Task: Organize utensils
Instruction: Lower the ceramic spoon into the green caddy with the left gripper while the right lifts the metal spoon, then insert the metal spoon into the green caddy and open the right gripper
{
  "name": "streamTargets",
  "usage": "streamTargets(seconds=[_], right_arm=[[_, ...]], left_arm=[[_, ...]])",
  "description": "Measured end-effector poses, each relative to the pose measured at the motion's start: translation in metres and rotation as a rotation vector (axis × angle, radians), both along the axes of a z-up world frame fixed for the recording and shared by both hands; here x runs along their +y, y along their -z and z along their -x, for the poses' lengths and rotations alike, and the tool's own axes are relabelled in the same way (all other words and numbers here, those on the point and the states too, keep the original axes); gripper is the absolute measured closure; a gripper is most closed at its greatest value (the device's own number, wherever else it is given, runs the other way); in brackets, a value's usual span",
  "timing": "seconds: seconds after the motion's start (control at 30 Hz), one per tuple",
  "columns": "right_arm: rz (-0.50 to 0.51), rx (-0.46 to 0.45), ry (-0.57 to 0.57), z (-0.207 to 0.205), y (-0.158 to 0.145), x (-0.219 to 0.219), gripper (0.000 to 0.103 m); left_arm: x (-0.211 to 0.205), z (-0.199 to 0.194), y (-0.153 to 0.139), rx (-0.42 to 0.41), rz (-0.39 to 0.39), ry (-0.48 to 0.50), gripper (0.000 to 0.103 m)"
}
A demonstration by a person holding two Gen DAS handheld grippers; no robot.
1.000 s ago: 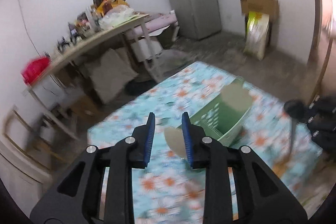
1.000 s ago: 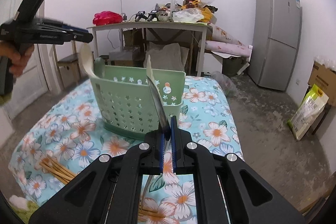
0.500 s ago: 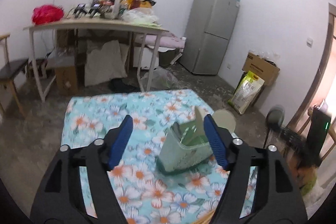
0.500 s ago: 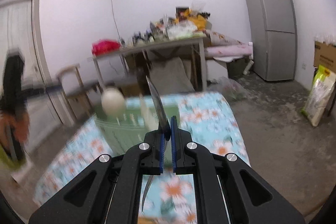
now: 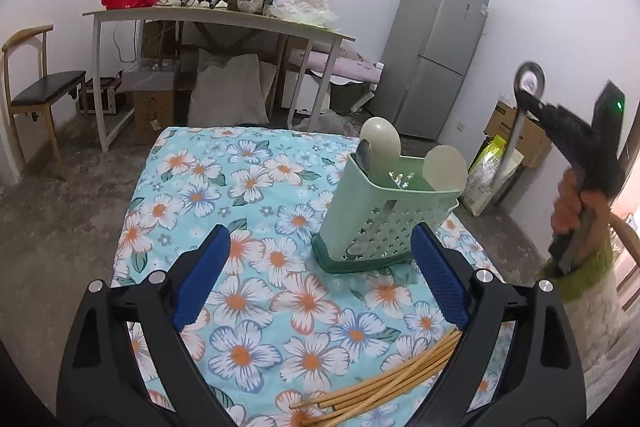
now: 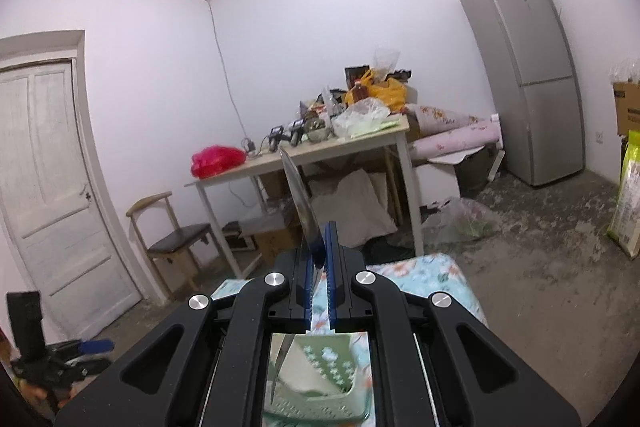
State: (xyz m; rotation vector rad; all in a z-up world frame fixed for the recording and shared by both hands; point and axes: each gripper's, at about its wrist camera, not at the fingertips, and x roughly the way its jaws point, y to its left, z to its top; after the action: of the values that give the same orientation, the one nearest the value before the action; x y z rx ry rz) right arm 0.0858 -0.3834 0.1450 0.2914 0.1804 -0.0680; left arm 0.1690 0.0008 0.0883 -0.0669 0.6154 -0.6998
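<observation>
Left gripper (image 5: 320, 275): fingers have just been opening and now stand wide, nothing between them; the pale spoon it carried a second ago now stands in the green basket (image 5: 372, 211); one utensil placed.

Right gripper (image 6: 319, 267): fingers pinched shut on a metal spoon (image 6: 298, 199), handle pointing up past the fingers; in the left view its bowl (image 5: 529, 81) shows high and right of the basket; since a second ago it has risen, with the basket now below it; judged next in line for deposit.

Count, left view: basket, one, upright on the floral tabletop (image 5: 248, 187); pale rounded utensil heads above its rim, two; metal spoon inside, one; chopsticks (image 5: 384, 387), loose bundle just below the left gripper, number not readable.
</observation>
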Motion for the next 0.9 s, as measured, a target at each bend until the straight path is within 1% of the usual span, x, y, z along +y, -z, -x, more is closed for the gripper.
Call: streamTargets(seconds=[0.13,0.23,0.33,0.47,0.63,0.77,0.8,0.83,0.87,0.9], right_arm=[[0.05,-0.004,0.033,-0.015,0.005,-0.001,0.097],[0.07,0.024,0.035,-0.031,0.018,0.001,0.097],[0.079,0.043,0.025,-0.042,0.034,0.002,0.097],[0.061,0.07,0.009,-0.051,0.057,0.001,0.097],[0.015,0.137,-0.029,-0.06,0.083,-0.004,0.093],[0.002,0.175,-0.046,-0.06,0.089,-0.003,0.092],[0.005,0.181,-0.044,-0.058,0.09,-0.003,0.088],[0.006,0.182,-0.041,-0.057,0.089,-0.001,0.078],[0.001,0.183,-0.04,-0.054,0.089,-0.002,0.072],[-0.007,0.178,-0.04,-0.051,0.087,-0.004,0.063]], left_arm=[[-0.004,0.003,0.006,0.005,0.013,-0.001,0.014],[-0.007,0.005,0.01,0.016,0.023,0.005,0.014],[-0.01,0.005,0.014,0.02,0.015,0.012,0.014],[-0.012,0.004,0.019,0.019,-0.003,0.009,0.014],[-0.012,0.0,0.024,0.028,0.005,0.001,0.014],[-0.011,-0.003,0.027,0.038,0.007,-0.004,0.014],[-0.011,-0.004,0.027,0.039,0.009,-0.004,0.014],[-0.01,-0.004,0.028,0.04,0.011,-0.005,0.013],[-0.01,-0.004,0.029,0.042,0.013,-0.005,0.013],[-0.009,-0.005,0.029,0.044,0.016,-0.005,0.013]])
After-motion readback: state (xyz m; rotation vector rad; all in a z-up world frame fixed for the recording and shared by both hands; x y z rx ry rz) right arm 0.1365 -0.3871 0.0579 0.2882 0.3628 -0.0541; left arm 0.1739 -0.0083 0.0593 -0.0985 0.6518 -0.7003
